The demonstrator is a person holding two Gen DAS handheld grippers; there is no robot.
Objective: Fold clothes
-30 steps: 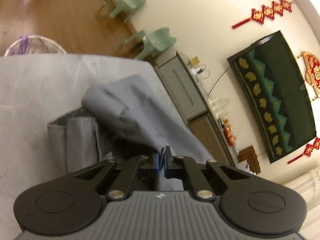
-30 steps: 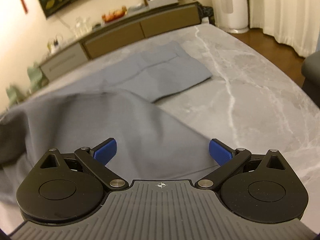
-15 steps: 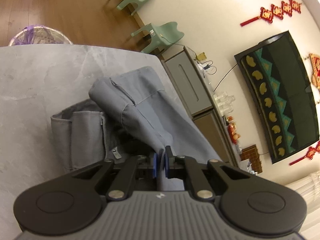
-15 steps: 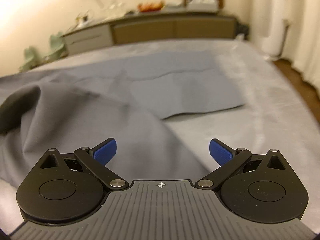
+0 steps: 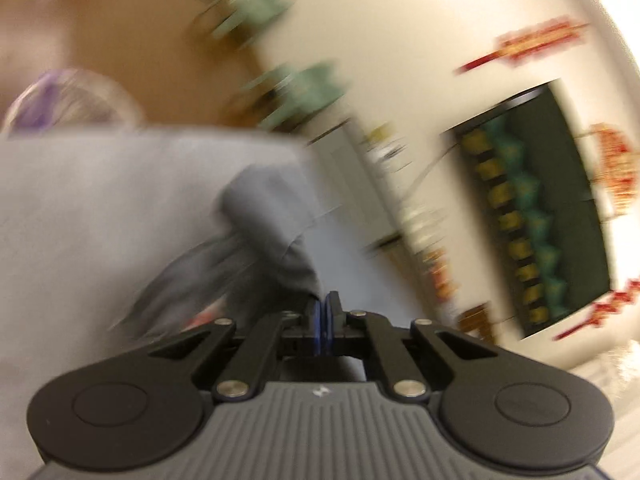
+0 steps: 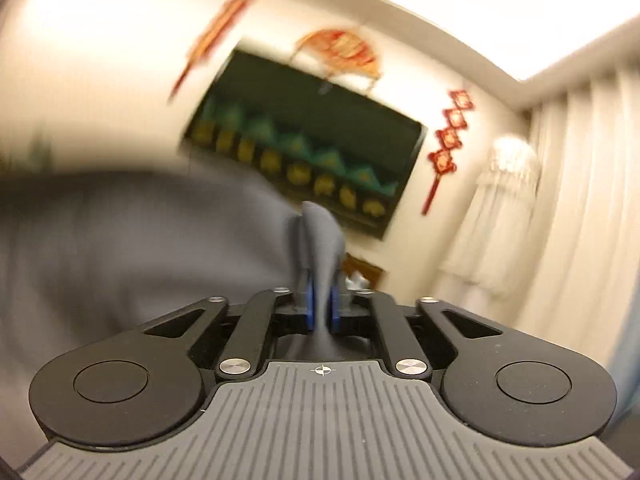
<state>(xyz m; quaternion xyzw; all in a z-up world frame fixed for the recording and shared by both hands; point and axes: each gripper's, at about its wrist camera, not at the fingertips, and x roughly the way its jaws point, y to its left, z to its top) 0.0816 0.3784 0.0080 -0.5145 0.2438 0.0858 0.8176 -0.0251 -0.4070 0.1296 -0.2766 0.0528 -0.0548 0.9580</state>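
The grey garment (image 5: 264, 216) hangs bunched between my two claws, one part trailing down toward the grey desk (image 5: 100, 184) in the left wrist view; heavy motion blur there, so I cannot tell whether it touches the surface. My left claw (image 5: 323, 312) is pinched tight on an edge of the cloth, blue pads pressed nearly together. My right claw (image 6: 321, 304) is likewise clamped on a fold of the same garment (image 6: 320, 236), a tuft of fabric standing up above the pads, with the rest spreading out blurred to the left. Right wrist view points up at the wall: a dark framed picture (image 6: 304, 140), a red fan ornament (image 6: 340, 52), a red knot hanging (image 6: 448, 140), pale curtains (image 6: 572, 184). Left view shows blurred green chairs (image 5: 296, 84) by the wall.
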